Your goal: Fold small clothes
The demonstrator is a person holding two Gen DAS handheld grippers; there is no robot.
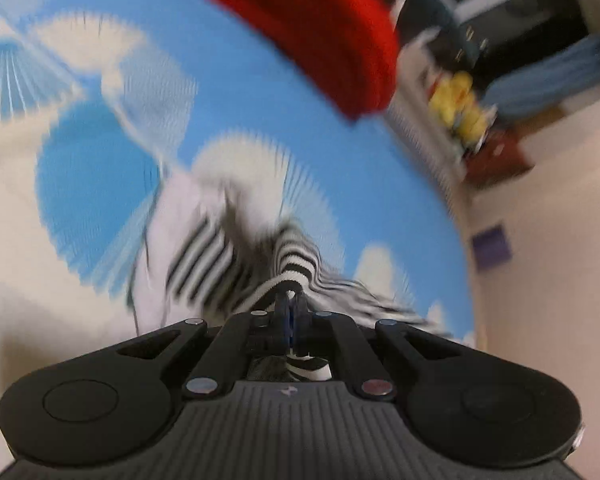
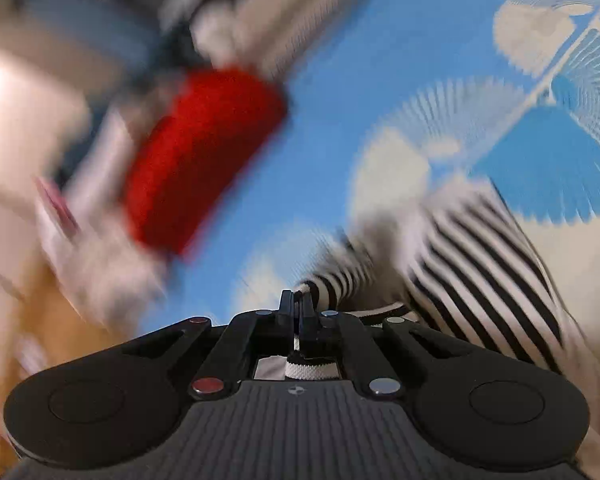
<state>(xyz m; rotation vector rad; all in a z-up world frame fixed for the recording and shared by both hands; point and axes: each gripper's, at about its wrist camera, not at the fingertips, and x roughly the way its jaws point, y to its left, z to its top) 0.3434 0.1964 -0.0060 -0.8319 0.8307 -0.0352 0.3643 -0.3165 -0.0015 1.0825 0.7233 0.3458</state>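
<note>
One blue-white patterned sheet; red cloth atop.

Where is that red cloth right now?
The folded red cloth lies on the blue-and-white patterned sheet, upper centre in the left wrist view and left of centre in the right wrist view, beyond the striped garment.

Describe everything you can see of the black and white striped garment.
The striped garment is a small piece of soft knit cloth with narrow black and white stripes and a white ribbed edge. It lies crumpled, not flat, on the blue and white patterned sheet. The left hand-held gripper is shut on one bunched edge, and the right hand-held gripper is shut on another, so the cloth rises toward each. Motion blur hides its full shape.
</note>
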